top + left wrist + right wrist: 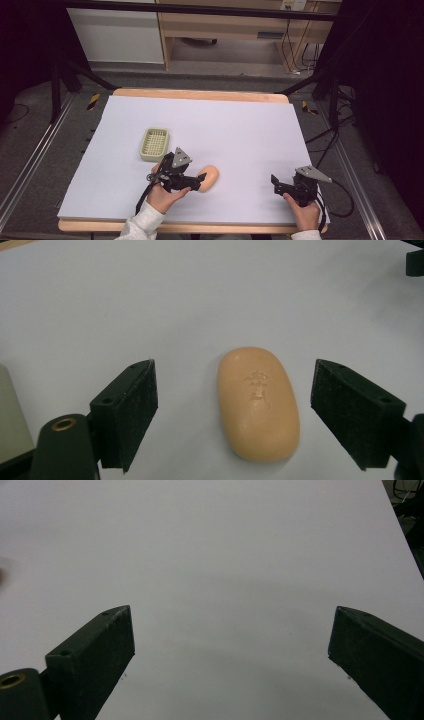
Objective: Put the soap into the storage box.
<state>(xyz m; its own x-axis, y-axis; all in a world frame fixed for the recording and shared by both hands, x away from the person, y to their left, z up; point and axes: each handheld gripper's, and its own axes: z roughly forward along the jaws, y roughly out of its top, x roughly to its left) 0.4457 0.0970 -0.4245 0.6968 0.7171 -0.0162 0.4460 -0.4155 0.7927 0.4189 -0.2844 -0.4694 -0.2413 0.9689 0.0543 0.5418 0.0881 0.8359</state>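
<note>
- The bar of soap (258, 403), peach-orange and oval with a small stamped emblem on its top face, lies flat on the pale sheet near the middle of the table's near half; in the high view it (210, 176) sits just right of the left gripper.
- In the left gripper view the soap lies between the two black jaws, its long axis running along their length, with bare sheet showing on both sides of it, so neither jaw touches it.
- The left gripper (234, 405) is spread wide around the soap; in the high view it (197, 181) is held low over the sheet by the person's left hand (162, 196), jaws aimed to the right at the soap.
- A pale green soap dish (154, 144) with a slotted floor sits on the sheet just behind and left of the left gripper, apart from the soap.
- The right gripper (231, 635) also has its jaws spread wide, with bare sheet between them; in the high view it (276, 182) is near the front right of the table, well apart from the soap, held by the right hand (305, 213).
- The lavender-white sheet (240, 125) covers most of the wooden table (200, 94), whose edge shows along the far side.
</note>
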